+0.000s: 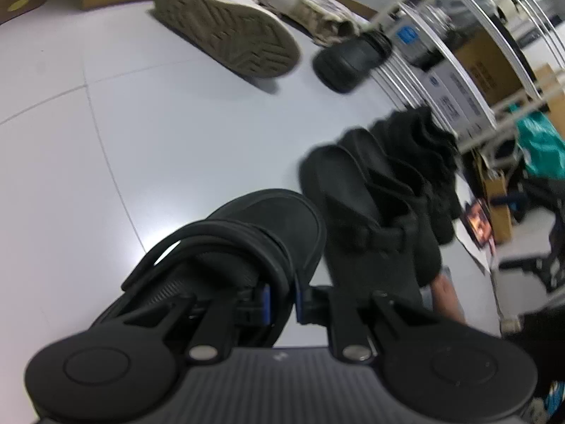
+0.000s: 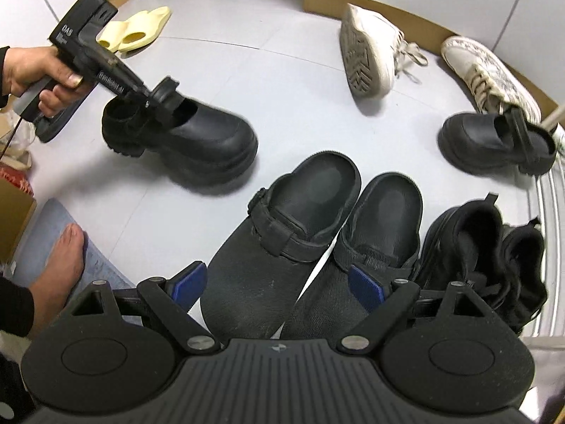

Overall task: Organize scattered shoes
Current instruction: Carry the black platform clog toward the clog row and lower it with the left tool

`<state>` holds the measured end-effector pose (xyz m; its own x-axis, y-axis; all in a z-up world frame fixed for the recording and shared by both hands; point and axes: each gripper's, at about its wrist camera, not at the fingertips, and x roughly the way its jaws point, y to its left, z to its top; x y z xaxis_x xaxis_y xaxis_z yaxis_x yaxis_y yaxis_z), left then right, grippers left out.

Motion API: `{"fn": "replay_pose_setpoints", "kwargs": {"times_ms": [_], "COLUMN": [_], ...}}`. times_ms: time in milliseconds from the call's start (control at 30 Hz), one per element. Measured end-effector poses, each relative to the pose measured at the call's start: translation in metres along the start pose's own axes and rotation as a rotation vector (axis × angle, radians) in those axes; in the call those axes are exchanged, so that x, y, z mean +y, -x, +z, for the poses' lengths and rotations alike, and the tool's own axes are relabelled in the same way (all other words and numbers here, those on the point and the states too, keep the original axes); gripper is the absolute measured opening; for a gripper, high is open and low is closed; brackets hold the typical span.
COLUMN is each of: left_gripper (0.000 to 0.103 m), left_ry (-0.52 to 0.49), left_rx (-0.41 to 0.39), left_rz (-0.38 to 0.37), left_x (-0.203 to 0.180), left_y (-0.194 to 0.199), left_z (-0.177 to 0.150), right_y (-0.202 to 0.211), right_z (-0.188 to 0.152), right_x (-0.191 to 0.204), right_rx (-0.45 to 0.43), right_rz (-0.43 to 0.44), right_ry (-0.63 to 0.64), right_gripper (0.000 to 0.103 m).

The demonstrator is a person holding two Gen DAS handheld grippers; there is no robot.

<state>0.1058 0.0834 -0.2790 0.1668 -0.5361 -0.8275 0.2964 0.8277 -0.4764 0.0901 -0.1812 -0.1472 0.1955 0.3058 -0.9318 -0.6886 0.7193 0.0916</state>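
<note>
Shoes lie spread over a pale tiled floor (image 2: 300,81). The left tool (image 1: 280,304) is clamped narrow on the rim of a chunky black platform shoe (image 2: 183,134), with a strap looping over the opening; a hand (image 2: 39,74) grips the tool's handle, and from the right wrist view the shoe looks slightly blurred and its heel tipped up off the floor. The right tool (image 2: 279,288) hangs with its blue-padded jaws wide and nothing between the pads, above a pair of black clogs (image 2: 300,219) set side by side, heels away from the camera. Just to the right of the clogs sits a pair of black lace-up sneakers (image 2: 487,254), next to a white wire rack (image 2: 547,212). A second black platform shoe (image 2: 494,141) stands well apart from its mate, near the rack. Behind it a white sneaker (image 2: 367,49) lies on its side, sole showing, and another patterned white sneaker (image 2: 487,70) rests upright near a cardboard edge. A pale yellow slide (image 2: 137,31) lies at the far left. A bare foot (image 2: 60,265) rests on the floor beside the clogs.
</note>
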Motion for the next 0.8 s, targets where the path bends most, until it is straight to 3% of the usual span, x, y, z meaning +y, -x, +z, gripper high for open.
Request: {"fn": "replay_pose_setpoints", "kwargs": {"times_ms": [200,333,400,467,567,800], "left_gripper": [0.016,0.035,0.047,0.071,0.072,0.076], "left_ry": [-0.007,0.037,0.011,0.034,0.053,0.127], "left_rx": [0.039,0.173,0.181,0.178,0.154,0.118], "left_rz": [0.026,0.157,0.18,0.16,0.162,0.27], "left_x": [-0.013,-0.021,-0.03,-0.037,-0.052,-0.091], "left_y": [-0.01,-0.026,-0.023,-0.011,0.016,0.078], "left_z": [-0.019,-0.026,-0.029,-0.028,-0.021,0.004], "right_y": [0.02,0.038,0.045,0.055,0.07,0.066], "right_z": [0.008,0.011,0.012,0.015,0.021,0.047], "right_x": [0.014,0.028,0.034,0.043,0.058,0.077], "right_rx": [0.042,0.045,0.048,0.039,0.006,-0.08], "right_rz": [-0.008,-0.022,-0.032,-0.039,-0.041,0.062], "right_ry": [0.069,0.118,0.132,0.152,0.164,0.022], "right_gripper": [0.09,0.09,0.09,0.09,0.09,0.09]}}
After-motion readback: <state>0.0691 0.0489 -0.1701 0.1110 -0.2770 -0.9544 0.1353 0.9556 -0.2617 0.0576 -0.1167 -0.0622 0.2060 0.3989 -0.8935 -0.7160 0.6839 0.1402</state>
